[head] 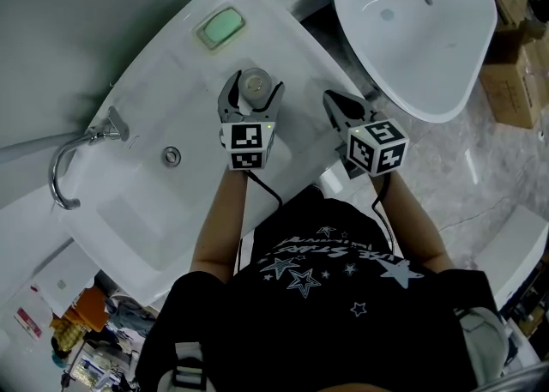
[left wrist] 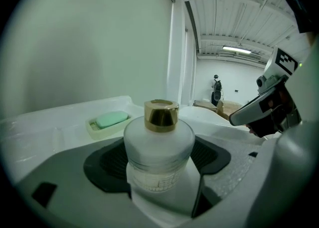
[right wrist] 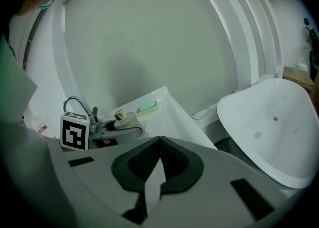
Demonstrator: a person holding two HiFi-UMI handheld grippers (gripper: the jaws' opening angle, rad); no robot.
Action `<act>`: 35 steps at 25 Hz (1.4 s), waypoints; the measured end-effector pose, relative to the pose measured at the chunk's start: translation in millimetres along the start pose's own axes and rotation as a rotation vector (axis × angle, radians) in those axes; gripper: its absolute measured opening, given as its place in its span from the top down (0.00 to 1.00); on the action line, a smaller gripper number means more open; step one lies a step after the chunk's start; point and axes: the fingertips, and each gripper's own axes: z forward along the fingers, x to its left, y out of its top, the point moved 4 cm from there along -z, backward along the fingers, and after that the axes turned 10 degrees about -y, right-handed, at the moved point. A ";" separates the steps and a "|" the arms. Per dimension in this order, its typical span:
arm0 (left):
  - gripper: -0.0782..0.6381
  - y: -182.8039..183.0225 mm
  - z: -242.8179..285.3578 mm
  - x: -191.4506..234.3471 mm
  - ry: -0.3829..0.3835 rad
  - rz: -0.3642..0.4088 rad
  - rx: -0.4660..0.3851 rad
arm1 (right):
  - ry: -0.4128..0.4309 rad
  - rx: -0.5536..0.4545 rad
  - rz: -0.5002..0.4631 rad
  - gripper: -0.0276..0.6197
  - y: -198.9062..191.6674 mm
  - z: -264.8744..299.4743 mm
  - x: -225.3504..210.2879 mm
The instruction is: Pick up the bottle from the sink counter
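Left claw [head: 254, 88] is pinching the bottle [left wrist: 158, 154], its dark pads pressing on the frosted body from both sides, below the gold cap [left wrist: 161, 115]. The bottle is standing upright toward the right end of the worktop [head: 171, 64], between the soap dish [head: 221, 27] at the back corner and the front edge. Its base is hiding behind the claw's body, so whether it is already clearing the worktop is not showing.

Right claw [head: 333, 100] is hanging off the worktop's front right corner with its jaws pressed together and nothing between them, taking no part in the grasp.

The grip appears to be sitting low and centred on the widest part, which is suiting a smooth, probably slippery glass wall. Doing this step well is likely meaning keeping the squeeze steady, raising the bottle straight up without tipping, and keeping it level so it is not sliding through the pads. Drifting toward the soap dish is the main thing to be avoiding.
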 end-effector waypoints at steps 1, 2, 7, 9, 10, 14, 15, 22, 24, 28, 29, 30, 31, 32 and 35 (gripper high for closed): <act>0.39 0.5 1.7 0.3 0.002 0.005 0.002 | -0.002 0.001 0.004 0.95 -1.0 0.0 -1.3; 0.39 1.2 3.3 0.3 0.006 0.011 0.004 | -0.005 0.001 0.007 0.95 -1.9 -0.4 -2.6; 0.39 3.5 8.0 0.1 0.019 0.003 0.003 | -0.017 -0.024 0.021 0.95 0.1 -4.8 -6.6; 0.39 3.4 8.1 1.4 0.030 0.001 0.006 | -0.015 -0.031 0.023 0.95 1.8 -7.2 -6.6; 0.39 2.9 8.1 2.3 0.036 0.003 0.010 | -0.014 -0.031 0.023 0.95 1.9 -7.9 -6.8; 0.40 1.0 9.1 3.1 0.040 0.009 0.023 | -0.014 -0.035 0.027 0.95 1.6 -10.1 -7.6; 0.40 1.2 9.1 3.0 0.039 0.010 0.025 | -0.013 -0.036 0.028 0.95 1.9 -10.7 -7.3; 0.41 1.4 8.5 2.8 0.038 0.017 0.052 | -0.002 -0.040 0.024 0.95 1.4 -14.8 -2.8; 0.41 1.1 7.2 1.7 0.033 0.008 0.059 | -0.002 -0.042 0.024 0.95 1.6 -16.0 -3.4; 0.41 -1.9 1.6 -0.6 0.026 -0.017 0.065 | -0.002 -0.048 0.025 0.95 1.6 -19.0 -4.5; 0.41 -2.2 -0.8 -0.8 0.027 -0.020 0.063 | -0.001 -0.049 0.024 0.95 1.2 -19.7 -4.2; 0.41 -1.4 -3.7 -1.4 0.029 -0.021 0.059 | 0.000 -0.050 0.024 0.95 0.9 -20.5 -3.7; 0.41 0.4 -6.7 -2.1 0.032 -0.021 0.053 | 0.001 -0.052 0.024 0.95 0.5 -21.4 -3.2; 0.41 2.8 -9.8 -3.1 0.034 -0.020 0.046 | 0.003 -0.053 0.024 0.95 0.3 -22.5 -2.5; 0.41 9.5 -19.4 -7.8 0.036 -0.018 0.026 | 0.010 -0.060 0.023 0.95 -1.1 -27.2 0.7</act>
